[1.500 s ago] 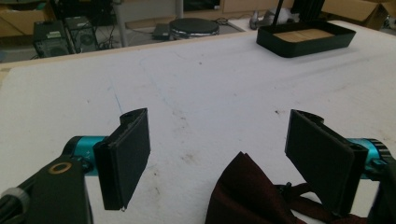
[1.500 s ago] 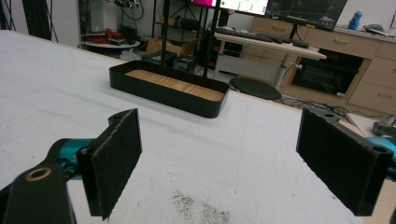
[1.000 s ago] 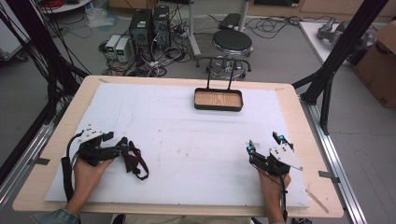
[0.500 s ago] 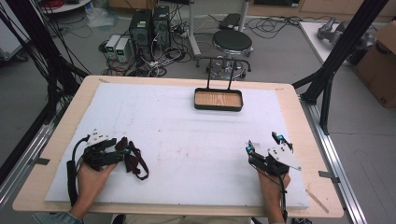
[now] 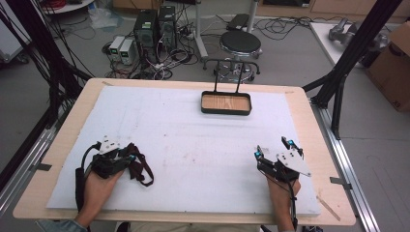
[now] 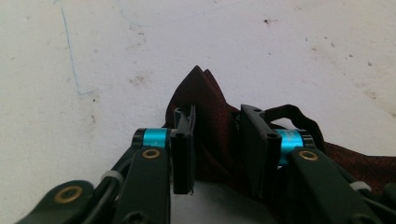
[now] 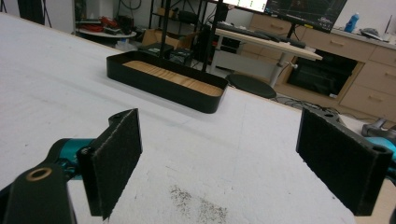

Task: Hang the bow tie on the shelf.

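White foam sheet (image 5: 193, 145) covers the table, with a black wood-floored tray (image 7: 168, 81) lying long-side-on ahead of the right gripper (image 7: 233, 158), whose jaws stand wide apart and empty. Between the left gripper's (image 6: 217, 149) narrowed jaws sits dark red cloth (image 6: 210, 107), its folded tip pointing forward past them; whether they pinch it, I cannot tell.

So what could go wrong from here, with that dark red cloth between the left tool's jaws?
The left gripper has its jaws around a folded peak of the dark red cloth, so it may pinch just one layer and the rest could slip free. The cloth's black strap trails loose on the white mat and might snag. The tray sits far off, a long carry.
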Motion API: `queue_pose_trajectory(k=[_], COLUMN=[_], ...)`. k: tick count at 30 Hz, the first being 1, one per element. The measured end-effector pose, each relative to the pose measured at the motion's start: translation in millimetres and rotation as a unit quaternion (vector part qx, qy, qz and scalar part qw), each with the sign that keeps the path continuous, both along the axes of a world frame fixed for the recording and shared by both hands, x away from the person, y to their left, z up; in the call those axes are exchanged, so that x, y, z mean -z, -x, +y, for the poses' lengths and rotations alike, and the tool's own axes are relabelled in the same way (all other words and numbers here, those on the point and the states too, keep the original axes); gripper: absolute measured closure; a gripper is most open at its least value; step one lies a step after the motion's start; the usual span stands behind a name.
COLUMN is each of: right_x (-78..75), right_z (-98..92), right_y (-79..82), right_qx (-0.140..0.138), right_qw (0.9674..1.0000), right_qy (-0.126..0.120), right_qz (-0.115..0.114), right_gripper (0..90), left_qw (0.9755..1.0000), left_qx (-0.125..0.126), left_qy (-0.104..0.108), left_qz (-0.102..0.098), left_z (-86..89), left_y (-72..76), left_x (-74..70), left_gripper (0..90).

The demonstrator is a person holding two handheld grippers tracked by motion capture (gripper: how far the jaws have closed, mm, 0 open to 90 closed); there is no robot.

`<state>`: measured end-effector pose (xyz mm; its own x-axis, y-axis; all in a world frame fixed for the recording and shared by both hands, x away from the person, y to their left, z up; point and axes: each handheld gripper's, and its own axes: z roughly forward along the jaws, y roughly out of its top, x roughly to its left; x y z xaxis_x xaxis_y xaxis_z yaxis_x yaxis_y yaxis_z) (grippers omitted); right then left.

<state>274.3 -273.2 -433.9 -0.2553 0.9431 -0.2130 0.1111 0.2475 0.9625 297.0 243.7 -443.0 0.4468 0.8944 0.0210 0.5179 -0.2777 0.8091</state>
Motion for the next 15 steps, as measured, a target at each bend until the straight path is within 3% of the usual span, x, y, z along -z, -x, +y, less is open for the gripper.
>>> queue_pose_trajectory(k=[4, 9, 11, 15], right_x=[0.1, 0.2, 0.3, 0.2], right_z=[0.4, 0.2, 0.2, -0.2], right_y=[0.1, -0.1, -0.2, -0.3], right_qx=[0.001, 0.002, 0.001, 0.000], right_qw=[1.0000, 1.0000, 1.0000, 1.0000], right_qy=[-0.001, 0.001, 0.001, 0.002], right_qz=[0.001, 0.001, 0.001, 0.002], right_gripper=[13.4, 13.4, 13.4, 13.4], left_qw=[0.9999, 0.9997, 0.9996, 0.9977], left_qx=[-0.008, -0.008, -0.001, 0.019], left_qy=[0.011, 0.022, 0.026, 0.039], left_qz=[0.000, -0.008, -0.015, -0.052], left_z=[1.8, 4.1, 3.5, 1.0], left_y=[0.8, 1.2, 1.9, 5.4], left_x=[-2.4, -6.1, -7.9, -16.2], left_gripper=[77.8, 80.9, 81.0, 81.1])
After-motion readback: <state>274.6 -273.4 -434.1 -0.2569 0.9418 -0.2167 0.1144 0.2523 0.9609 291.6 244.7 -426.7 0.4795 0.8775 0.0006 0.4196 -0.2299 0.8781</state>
